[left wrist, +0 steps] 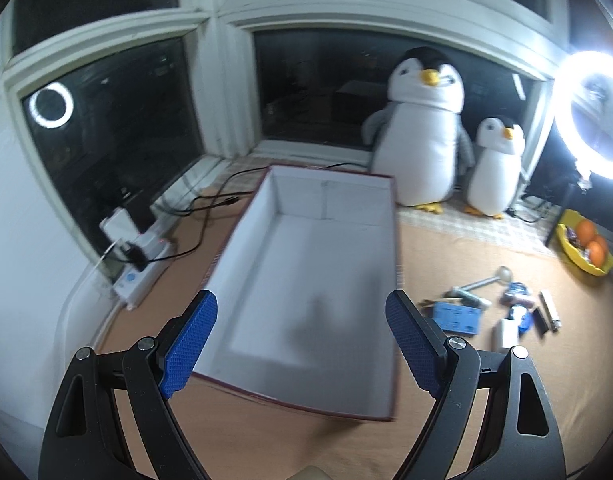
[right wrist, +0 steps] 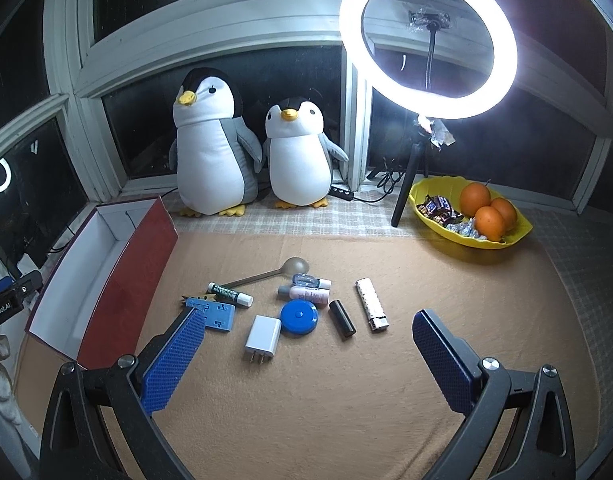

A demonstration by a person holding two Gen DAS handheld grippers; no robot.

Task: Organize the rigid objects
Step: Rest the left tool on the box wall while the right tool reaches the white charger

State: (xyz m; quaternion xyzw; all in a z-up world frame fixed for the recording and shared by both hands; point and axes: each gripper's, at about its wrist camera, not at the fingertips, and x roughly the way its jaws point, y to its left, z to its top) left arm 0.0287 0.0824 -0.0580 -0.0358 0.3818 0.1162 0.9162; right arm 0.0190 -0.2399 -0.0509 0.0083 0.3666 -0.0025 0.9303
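**A:** Where do things stand?

**B:** Both my jaws are wide open, holding nothing. My left gripper (left wrist: 302, 336) hovers over the empty box (left wrist: 306, 280), centre frame. My right gripper (right wrist: 308, 340) faces the clutter mid-frame.

**A:** What first?

**B:** I judge the white charger (right wrist: 262, 337) nearest. I'd straddle its short sides squarely, keeping clear of the blue tape measure (right wrist: 299, 317) touching it.
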